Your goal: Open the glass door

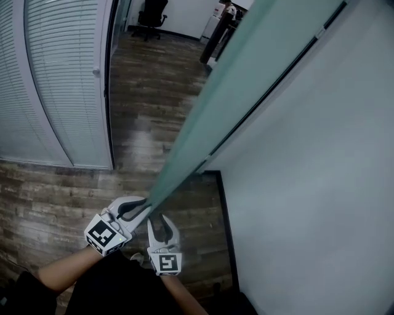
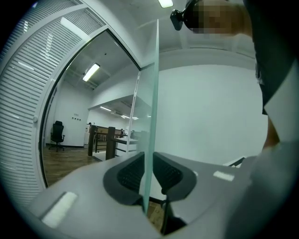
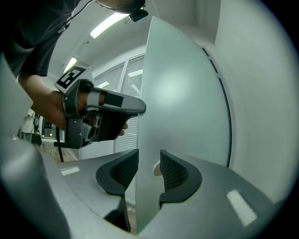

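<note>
1. Glass door (image 1: 215, 111): a bare pane with no frame, seen nearly edge-on. In the head view it runs from 1 o'clock down to about 7 o'clock. It stands at an angle off the white wall (image 1: 320, 184), over the wood floor (image 1: 148, 92), so it looks partly open.
2. Left gripper (image 1: 132, 210): it sits at the near end of the pane's free edge. In its own view (image 2: 148, 175) the jaws are drawn in with one ribbed pad against each face, and the glass fills the gap.
3. Right gripper (image 1: 162, 229): it is just beside the left one, at its 5 o'clock. The pinch is the same (image 3: 148, 170), with the pane clamped between both pads and no daylight showing.
4. Handling, my guess: the pane is heavy and rigid, slow to start and slow to stop. Its faces are smooth, so the pads could skate if pulled along the edge.
5. Where to hold: no handle is visible, so the free edge is the only purchase. Load square to the face and keep the swing steady. Twisting could chip the edge.
6. Window blinds (image 1: 61, 80) are at 10 o'clock and an office chair (image 1: 152, 15) at 12 o'clock, both well clear of the pane.
</note>
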A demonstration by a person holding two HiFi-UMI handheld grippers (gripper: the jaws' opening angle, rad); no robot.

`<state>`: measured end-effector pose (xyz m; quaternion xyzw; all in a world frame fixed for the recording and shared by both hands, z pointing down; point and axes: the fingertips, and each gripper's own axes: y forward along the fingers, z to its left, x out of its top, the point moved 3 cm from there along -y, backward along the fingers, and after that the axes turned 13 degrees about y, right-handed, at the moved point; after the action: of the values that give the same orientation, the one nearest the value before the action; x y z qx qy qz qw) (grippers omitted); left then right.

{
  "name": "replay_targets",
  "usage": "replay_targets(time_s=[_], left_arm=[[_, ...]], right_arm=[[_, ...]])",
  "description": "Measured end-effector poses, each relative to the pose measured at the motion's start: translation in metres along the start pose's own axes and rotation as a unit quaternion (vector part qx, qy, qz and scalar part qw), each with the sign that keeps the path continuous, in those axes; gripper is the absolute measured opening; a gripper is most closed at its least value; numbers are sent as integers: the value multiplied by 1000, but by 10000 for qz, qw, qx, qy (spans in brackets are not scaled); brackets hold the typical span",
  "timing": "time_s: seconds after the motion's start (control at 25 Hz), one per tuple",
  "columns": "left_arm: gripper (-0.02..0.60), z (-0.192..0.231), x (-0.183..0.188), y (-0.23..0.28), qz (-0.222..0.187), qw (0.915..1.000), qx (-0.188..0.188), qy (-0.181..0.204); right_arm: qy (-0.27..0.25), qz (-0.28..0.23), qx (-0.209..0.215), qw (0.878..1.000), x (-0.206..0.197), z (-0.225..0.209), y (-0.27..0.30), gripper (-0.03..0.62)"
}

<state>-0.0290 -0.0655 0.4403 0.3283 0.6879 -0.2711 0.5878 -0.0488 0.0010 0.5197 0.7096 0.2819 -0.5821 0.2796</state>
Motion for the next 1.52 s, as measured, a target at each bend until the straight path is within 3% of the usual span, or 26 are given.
replay_targets(time_s=[0.2, 0.4, 0.6, 0.88, 1.12, 1.36, 1.52], left_arm=[[55, -28, 7, 7, 1, 9992, -349, 180], [60, -51, 8, 14, -108, 9981, -603, -42], [67, -72, 9, 20, -289, 9962, -731, -367], [72, -100, 14, 31, -415, 9930, -1076, -248], [80, -116, 10, 36, -477, 9900, -1210, -545], [80, -129, 13, 43, -495, 9888, -1320, -491], [83, -130, 7, 54, -697, 9843, -1593, -316]], right_arm=[[-220, -63, -19, 9997, 0, 13, -20, 133], [28, 45, -395, 9992, -9, -1, -32, 133], [-42, 83, -587, 9982, -10, -7, -40, 133], [-106, -132, -1173, 9930, -5, -28, -61, 103], [208, -136, -1489, 9885, -5, -38, -74, 106], [310, -230, -1712, 9845, -3, -47, -85, 107], [325, -340, -1850, 9816, -12, -56, -84, 97]])
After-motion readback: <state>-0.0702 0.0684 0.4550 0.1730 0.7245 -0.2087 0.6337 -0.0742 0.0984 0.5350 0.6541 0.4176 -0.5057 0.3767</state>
